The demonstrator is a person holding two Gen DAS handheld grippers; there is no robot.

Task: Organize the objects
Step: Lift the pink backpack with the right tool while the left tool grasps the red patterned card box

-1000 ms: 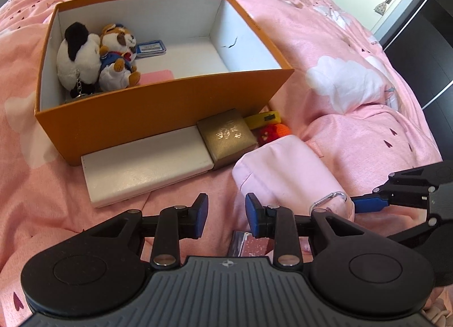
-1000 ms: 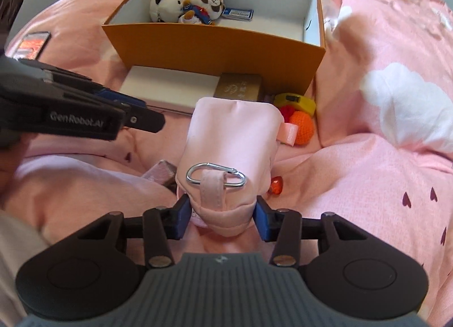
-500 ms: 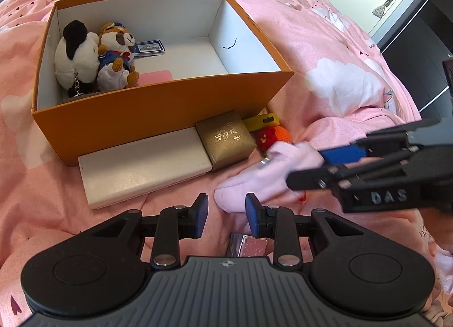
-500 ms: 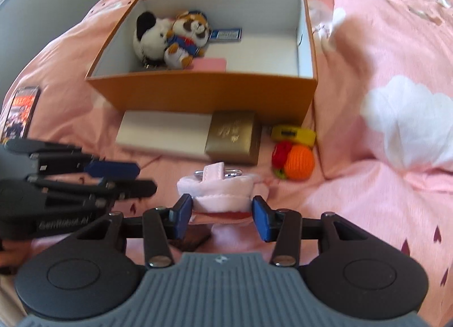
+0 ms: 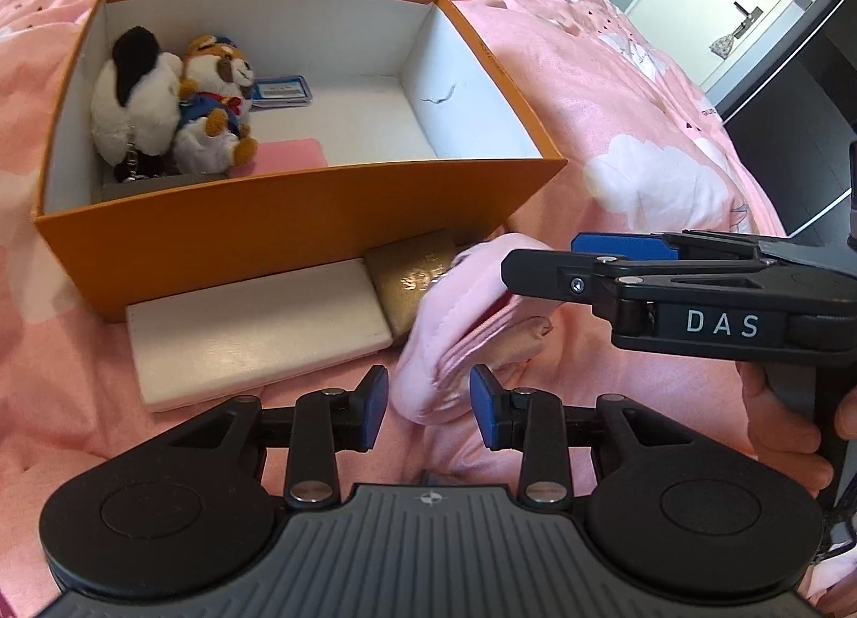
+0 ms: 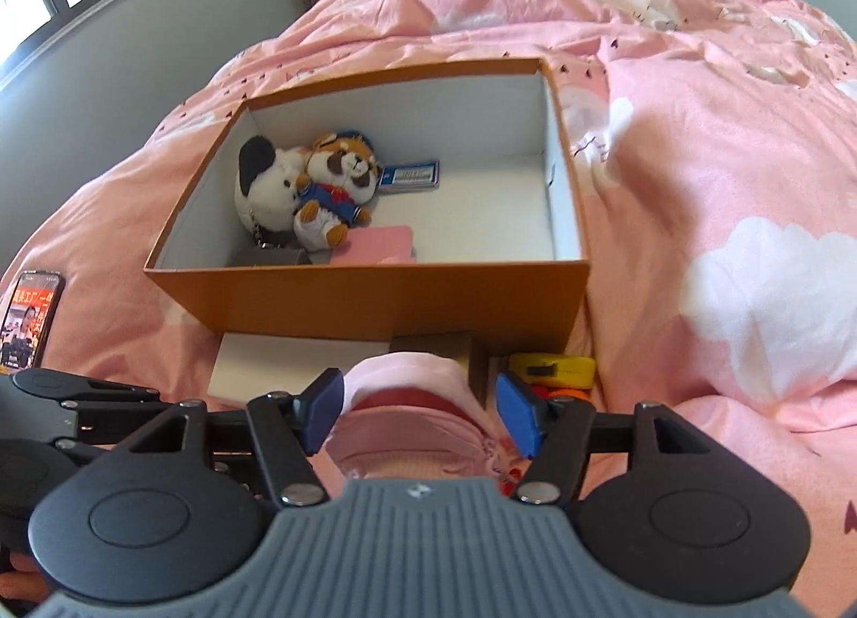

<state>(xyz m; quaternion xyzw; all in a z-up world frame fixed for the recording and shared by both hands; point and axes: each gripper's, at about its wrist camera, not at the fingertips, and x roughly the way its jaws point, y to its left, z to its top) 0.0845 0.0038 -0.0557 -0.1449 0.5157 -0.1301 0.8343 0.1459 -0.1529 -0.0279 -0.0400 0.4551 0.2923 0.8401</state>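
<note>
A pink fabric pouch (image 5: 455, 329) hangs lifted above the bed, gripped near its top by my right gripper (image 6: 420, 412), whose jaws close on it (image 6: 407, 425). The right gripper also shows from the side in the left wrist view (image 5: 541, 262). My left gripper (image 5: 428, 406) is open, and the pouch's lower end dangles between its fingers without being held. The orange box (image 5: 300, 221) stands beyond, holding two plush toys (image 5: 177, 104), a blue card (image 5: 281, 90) and a pink flat item (image 5: 292, 155).
A white flat box (image 5: 257, 329) and a gold box (image 5: 407, 280) lie against the orange box's front. A yellow tape measure (image 6: 551, 369) and an orange-red toy (image 6: 562, 393) lie right of them. A phone (image 6: 29, 318) lies on the bed at left.
My right gripper has lifted the pink pouch off the bed and carried it up and toward the box. The pouch now hangs between my left gripper's fingers.
</note>
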